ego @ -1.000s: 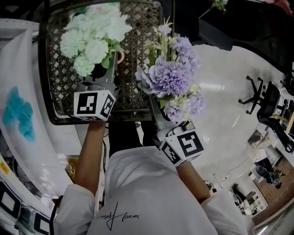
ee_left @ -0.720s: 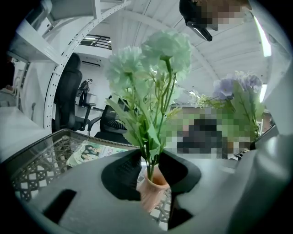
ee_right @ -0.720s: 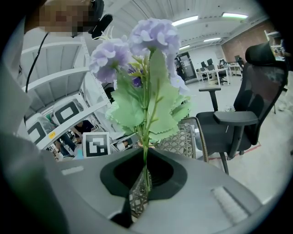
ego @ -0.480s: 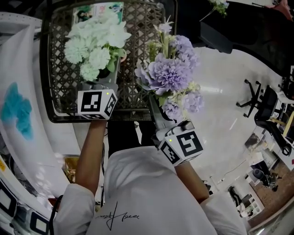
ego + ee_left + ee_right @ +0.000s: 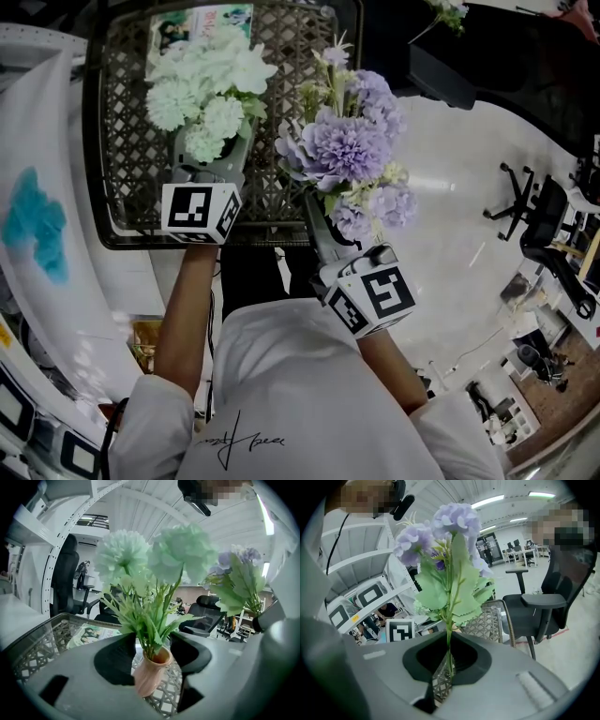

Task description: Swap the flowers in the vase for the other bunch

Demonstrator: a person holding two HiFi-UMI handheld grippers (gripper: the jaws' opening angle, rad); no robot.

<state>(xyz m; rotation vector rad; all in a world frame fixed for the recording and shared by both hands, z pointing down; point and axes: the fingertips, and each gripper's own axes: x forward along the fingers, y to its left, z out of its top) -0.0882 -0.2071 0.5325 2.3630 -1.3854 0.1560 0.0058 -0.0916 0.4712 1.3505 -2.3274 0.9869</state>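
A pale green bunch stands in a small peach vase on the wicker table. My left gripper sits low at the vase mouth. Its jaws have just been opening and now stand apart on either side of the green stems, which are between them without being pressed. In the head view the blooms hide the vase, with the left gripper just below them. My right gripper is shut on the thin stem of a purple bunch. It holds the purple bunch upright at the table's near right corner.
A magazine lies at the table's far left. White shelving runs along the left. Office chairs stand on the pale floor to the right. The table's dark rim lies just in front of the person's body.
The left gripper's jaws have spread apart around the pale green stems. The right gripper and its purple bunch have kept still.
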